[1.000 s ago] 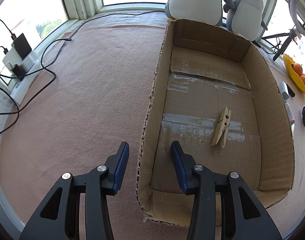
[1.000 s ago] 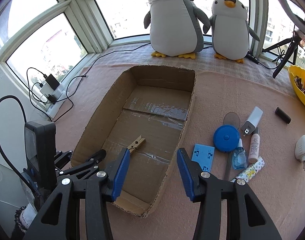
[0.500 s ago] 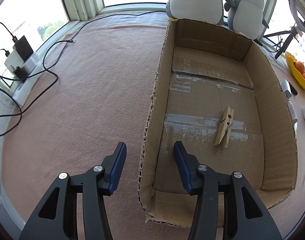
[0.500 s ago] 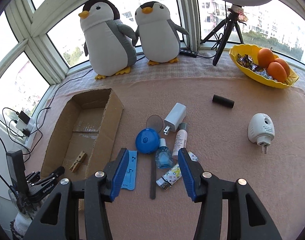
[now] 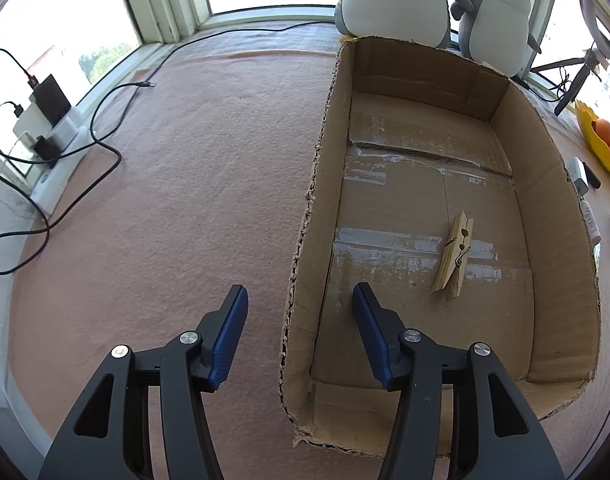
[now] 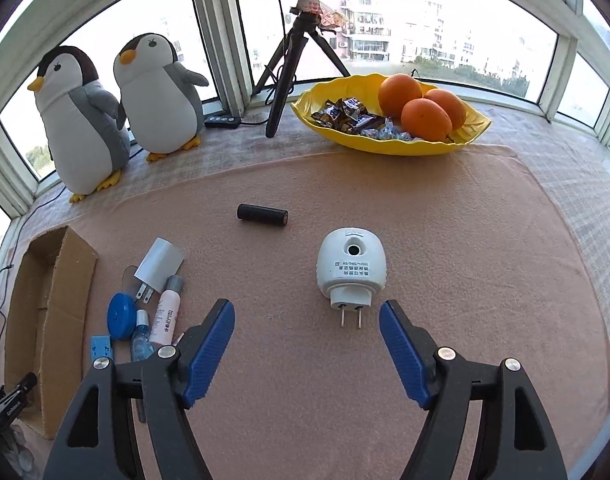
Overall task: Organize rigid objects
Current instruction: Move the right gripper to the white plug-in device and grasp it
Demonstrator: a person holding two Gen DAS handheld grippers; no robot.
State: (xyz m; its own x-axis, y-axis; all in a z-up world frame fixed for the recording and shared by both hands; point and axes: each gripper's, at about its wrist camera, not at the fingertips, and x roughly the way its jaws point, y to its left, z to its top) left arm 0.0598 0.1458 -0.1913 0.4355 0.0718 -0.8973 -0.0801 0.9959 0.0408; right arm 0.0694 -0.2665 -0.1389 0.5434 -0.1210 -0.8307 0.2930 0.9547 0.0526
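White plastic, rounded and smooth, is what worries me here: the white dome-shaped plug-in device with two metal prongs lies flat on the pinkish-beige felt cloth, prongs aimed at the right gripper. That gripper's blue-padded jaws are spreading wider and have nothing between them; the device sits just ahead of the tips. If the pads close on the curved shell off-centre, I reckon it squirts out forward or spins. Catching only the thin prongs would give a wobbly hold that could twist on the way across.

The open brown cardboard box is off to the left, well apart from the device, with one wooden clothespin lying on its taped floor. The left gripper hangs astride the box's torn near-left wall, one finger outside and one inside. Its jaws are opening too and don't press on the cardboard. With nothing pinning it, a light box like that could skid on the felt if something gets dropped in hard or bumps the rim.

Still loose on the cloth: a black cylinder, a white charger plug, a pink tube, a blue round case and a small blue bottle, packed close beside the box. Reaching into that cluster risks nudging neighbours or grabbing two at once.
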